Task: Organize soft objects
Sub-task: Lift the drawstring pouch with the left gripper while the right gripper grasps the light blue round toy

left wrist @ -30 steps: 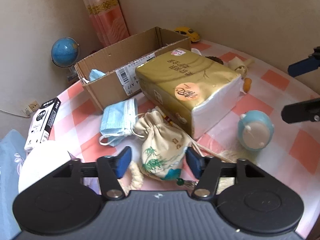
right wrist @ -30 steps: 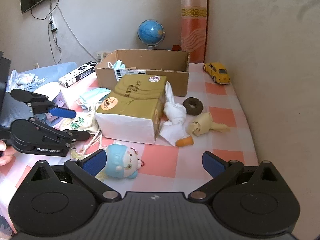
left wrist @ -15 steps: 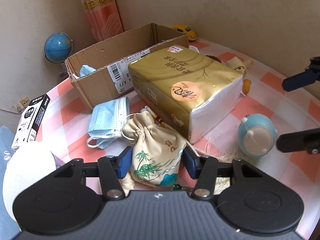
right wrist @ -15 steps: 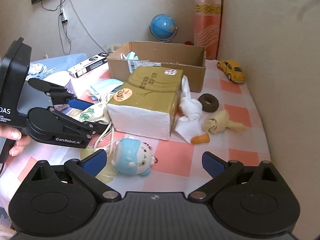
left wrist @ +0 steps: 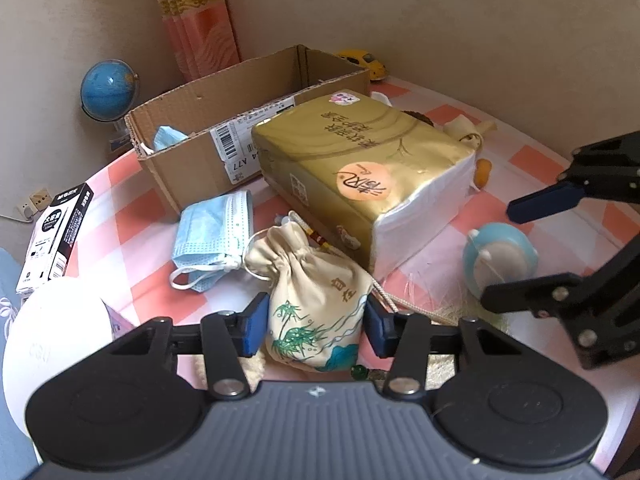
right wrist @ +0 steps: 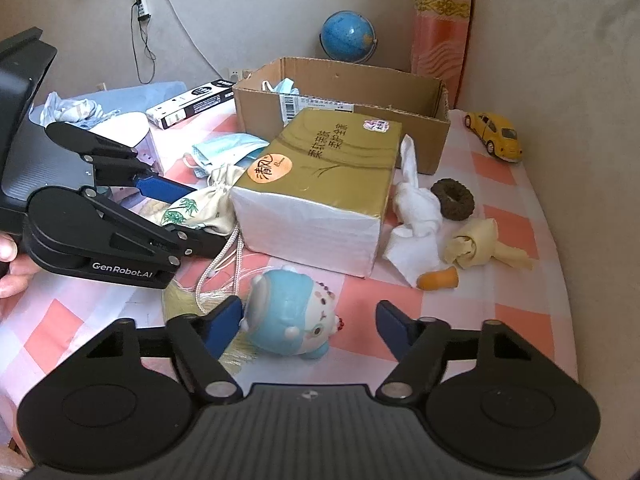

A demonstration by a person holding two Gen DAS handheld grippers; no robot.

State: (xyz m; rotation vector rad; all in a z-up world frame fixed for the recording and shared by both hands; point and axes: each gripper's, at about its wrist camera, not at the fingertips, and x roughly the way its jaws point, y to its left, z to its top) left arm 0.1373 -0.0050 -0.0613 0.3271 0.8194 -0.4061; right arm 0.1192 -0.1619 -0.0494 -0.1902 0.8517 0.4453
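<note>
Cream cloth, printed with green bamboo, makes up the drawstring pouch (left wrist: 316,300) that sits between the pads of the left gripper (left wrist: 314,322). Its jaws are closing; both blue pads already touch the pouch's sides and press on it. The pouch rests on the pink-and-white checked tablecloth (left wrist: 132,216), just beside the near corner of the gold tissue pack (left wrist: 360,168). Its cords trail toward a pale tassel on the cloth.

The right gripper (right wrist: 308,326) is also closing, but is not yet on its target. The blue plush toy (right wrist: 292,316) lies between the jaws. The left pad touches or nearly touches the toy's side; the right pad stands clear of it.

A blue face mask (left wrist: 212,236) lies flat between the pouch and the cardboard box (left wrist: 192,160). A second mask (left wrist: 166,138) is inside the box, at its left end. Beyond the tissue pack, seen from the right wrist, lie a white cloth (right wrist: 416,208), a brown ring-shaped item (right wrist: 454,199), a yellow cloth bundle (right wrist: 480,246) and a small orange piece (right wrist: 438,280), all on the tablecloth. A yellow toy car (right wrist: 494,136) stands near the wall. A globe (right wrist: 348,36) stands behind the box.
</note>
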